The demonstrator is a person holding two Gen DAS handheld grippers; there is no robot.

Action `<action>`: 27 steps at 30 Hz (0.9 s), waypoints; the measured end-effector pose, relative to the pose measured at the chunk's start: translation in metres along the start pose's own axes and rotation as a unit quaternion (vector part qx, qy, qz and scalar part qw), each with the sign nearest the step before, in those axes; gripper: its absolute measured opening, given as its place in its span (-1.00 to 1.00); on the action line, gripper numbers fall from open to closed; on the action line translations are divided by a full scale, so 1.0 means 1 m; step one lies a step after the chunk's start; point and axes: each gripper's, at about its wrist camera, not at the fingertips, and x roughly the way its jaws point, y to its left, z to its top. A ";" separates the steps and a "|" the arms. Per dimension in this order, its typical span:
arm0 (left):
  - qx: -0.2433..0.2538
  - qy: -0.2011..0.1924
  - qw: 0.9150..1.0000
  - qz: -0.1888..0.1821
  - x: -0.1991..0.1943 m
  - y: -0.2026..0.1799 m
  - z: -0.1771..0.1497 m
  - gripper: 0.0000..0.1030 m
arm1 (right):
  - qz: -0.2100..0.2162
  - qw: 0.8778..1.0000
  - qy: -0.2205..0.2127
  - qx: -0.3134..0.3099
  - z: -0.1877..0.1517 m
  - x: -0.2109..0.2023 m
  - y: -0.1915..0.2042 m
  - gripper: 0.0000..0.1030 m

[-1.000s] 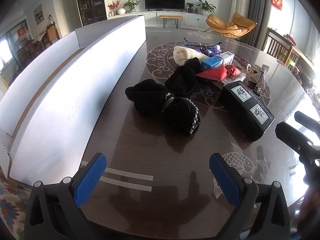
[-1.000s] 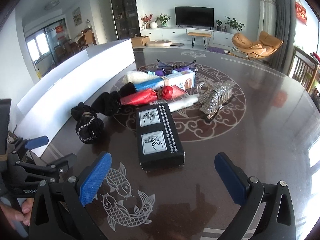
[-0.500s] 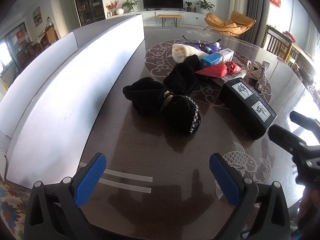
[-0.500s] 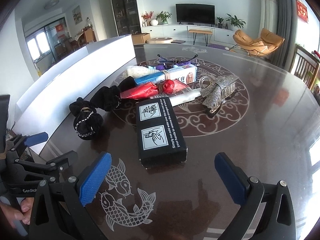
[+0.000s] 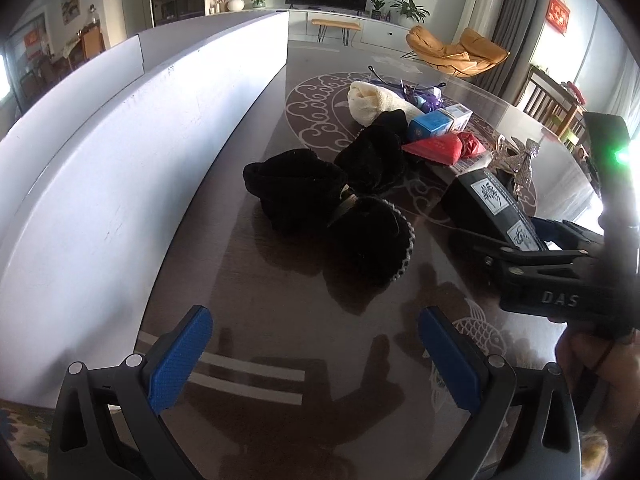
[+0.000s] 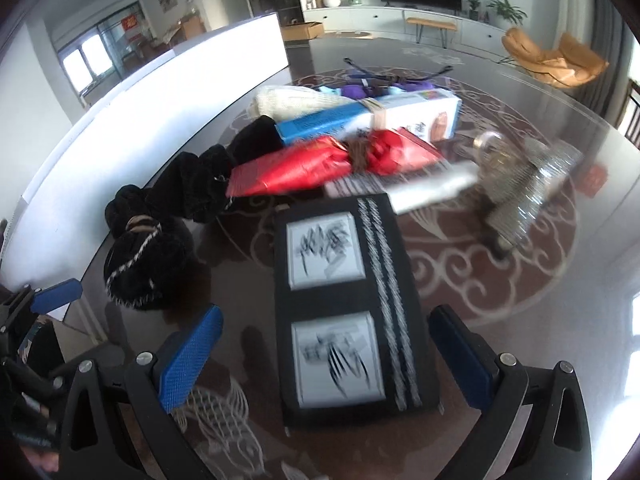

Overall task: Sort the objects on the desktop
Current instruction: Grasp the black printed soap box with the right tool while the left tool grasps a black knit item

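A black box with white labels (image 6: 344,312) lies on the dark table, its near end between my right gripper's open blue pads (image 6: 188,356); the right gripper (image 6: 324,356) straddles it without closing. The box also shows in the left wrist view (image 5: 492,204). A black furry cloth bundle (image 5: 332,200) lies ahead of my open, empty left gripper (image 5: 316,356). Behind are a red packet (image 6: 332,164), a blue-and-white carton (image 6: 372,118), a cream towel roll (image 6: 296,102) and a silver bow clip (image 6: 524,184).
A long white open box (image 5: 120,128) runs along the table's left side. Purple items with black cords (image 6: 384,84) lie at the back of the pile. The right gripper's body (image 5: 560,276) stands at the right of the left wrist view.
My right gripper has moved forward to the black box, so its near end now sits between the pads. My left gripper has edged forward towards the black cloth bundle.
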 end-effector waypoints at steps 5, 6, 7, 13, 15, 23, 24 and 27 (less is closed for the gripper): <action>-0.015 -0.002 1.000 -0.004 0.004 -0.003 0.016 1.00 | -0.026 0.999 -0.024 -0.011 0.003 0.005 -0.002 0.25; -0.019 -0.004 1.000 0.004 0.006 -0.005 0.023 1.00 | -0.025 0.999 -0.028 -0.007 0.002 0.004 -0.005 0.20; -0.024 -0.004 1.000 0.011 0.008 -0.005 0.027 1.00 | -0.025 0.999 -0.029 -0.003 0.000 0.002 -0.008 0.19; -0.036 0.022 0.996 0.075 0.053 -0.010 0.056 1.00 | -0.041 0.999 -0.030 -0.004 -0.025 -0.016 -0.016 0.19; -0.019 0.018 0.997 0.069 0.059 -0.008 0.055 1.00 | -0.046 0.999 -0.027 -0.008 -0.033 -0.025 -0.020 0.18; 0.087 0.020 0.996 0.010 0.041 0.004 0.025 1.00 | -0.050 0.998 -0.016 -0.020 -0.060 -0.057 -0.031 0.19; 0.086 0.024 0.996 0.011 0.042 0.004 0.026 1.00 | -0.050 0.998 -0.011 -0.019 -0.059 -0.056 -0.031 0.20; 0.063 0.038 0.997 0.025 0.049 0.001 0.039 1.00 | -0.044 0.999 -0.001 -0.017 -0.058 -0.049 -0.033 0.32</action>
